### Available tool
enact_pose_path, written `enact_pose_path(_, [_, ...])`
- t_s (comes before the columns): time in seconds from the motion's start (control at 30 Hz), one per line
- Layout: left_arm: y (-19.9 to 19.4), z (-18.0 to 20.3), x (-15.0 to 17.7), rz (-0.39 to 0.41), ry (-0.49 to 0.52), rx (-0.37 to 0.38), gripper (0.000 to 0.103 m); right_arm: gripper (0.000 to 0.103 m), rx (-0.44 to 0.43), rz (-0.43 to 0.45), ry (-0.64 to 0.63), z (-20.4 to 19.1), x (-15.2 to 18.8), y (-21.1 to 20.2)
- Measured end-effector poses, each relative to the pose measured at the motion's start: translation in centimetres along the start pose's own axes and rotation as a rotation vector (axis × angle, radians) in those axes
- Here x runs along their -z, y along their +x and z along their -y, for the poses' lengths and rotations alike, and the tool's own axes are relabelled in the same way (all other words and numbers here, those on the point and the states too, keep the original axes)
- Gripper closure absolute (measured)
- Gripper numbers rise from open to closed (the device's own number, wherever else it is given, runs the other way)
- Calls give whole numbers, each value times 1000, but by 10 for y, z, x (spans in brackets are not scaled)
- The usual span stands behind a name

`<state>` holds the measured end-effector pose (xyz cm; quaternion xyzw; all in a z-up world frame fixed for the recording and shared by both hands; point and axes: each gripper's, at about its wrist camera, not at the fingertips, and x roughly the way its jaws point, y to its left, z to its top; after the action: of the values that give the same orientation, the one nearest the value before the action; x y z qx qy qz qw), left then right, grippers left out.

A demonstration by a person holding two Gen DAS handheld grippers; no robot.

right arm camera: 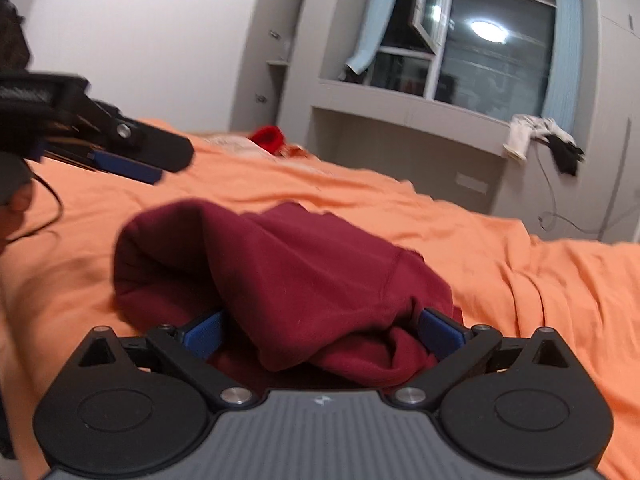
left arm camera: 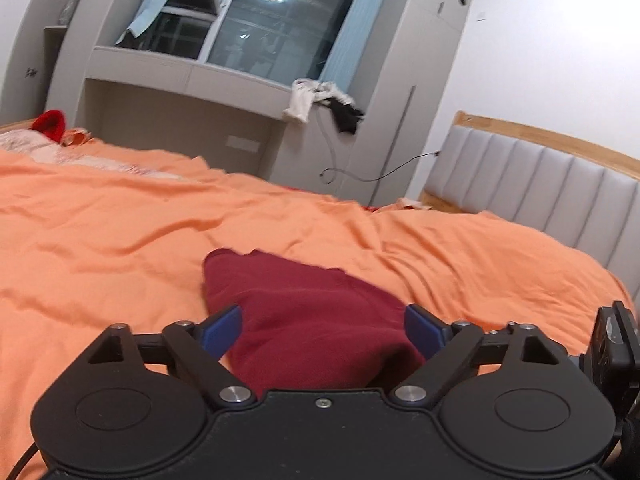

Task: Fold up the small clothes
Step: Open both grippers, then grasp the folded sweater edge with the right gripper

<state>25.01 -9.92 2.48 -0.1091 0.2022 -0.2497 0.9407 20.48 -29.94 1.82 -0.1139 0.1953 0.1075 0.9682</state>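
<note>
The dark red garment (right arm camera: 280, 276) is lying bunched on the orange bedspread (left arm camera: 120, 240) between the wide-spread fingers of the right gripper (right arm camera: 322, 334) and left gripper (left arm camera: 322, 330), looking soft, light and floppy, best pinched at a hem.

The left gripper (left arm camera: 322, 330) is held low with its jaws spread wide. The right gripper (right arm camera: 322, 334) is also held low, its jaws wide apart. In the right wrist view, the left gripper (right arm camera: 132, 168) is seen from the side, raised and pointed forward.
</note>
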Motion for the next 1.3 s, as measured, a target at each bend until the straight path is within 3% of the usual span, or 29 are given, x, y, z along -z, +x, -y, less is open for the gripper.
enact_pose_path(0.13, [8, -7, 3, -48, -31, -41, 12, 0, 112, -31, 28, -3, -2, 14])
enact_pose_path(0.3, [16, -15, 5, -100, -68, -30, 11, 0, 240, -5, -6, 12, -4, 11])
enact_pose_path(0.6, [33, -10, 18, -208, -12, -63, 11, 0, 266, -95, -67, 44, 6, 5])
enact_pose_path(0.73, [36, -7, 21, -234, 6, -70, 11, 0, 267, -118, 23, 73, 12, -3])
enact_pose_path(0.83, [41, -4, 24, -260, 25, -80, 10, 0, 274, -88, 149, 98, 17, -17])
enact_pose_path(0.93, [43, -2, 28, -272, 39, -85, 10, 0, 200, -43, 370, 121, 21, -23])
enact_pose_path(1.03, [44, -1, 30, -273, 46, -88, 9, 0, 12, 3, 632, 142, 33, -19])
enact_pose_path(1.1, [44, 0, 30, -274, 48, -89, 9, 3, -104, 11, 738, 146, 38, -9])
enact_pose_path(1.23, [45, 1, 31, -275, 56, -90, 9, 23, -131, -3, 716, 137, 33, 5])
enact_pose_path(1.3, [46, 1, 32, -282, 58, -88, 9, 28, -143, -22, 712, 133, 31, 12])
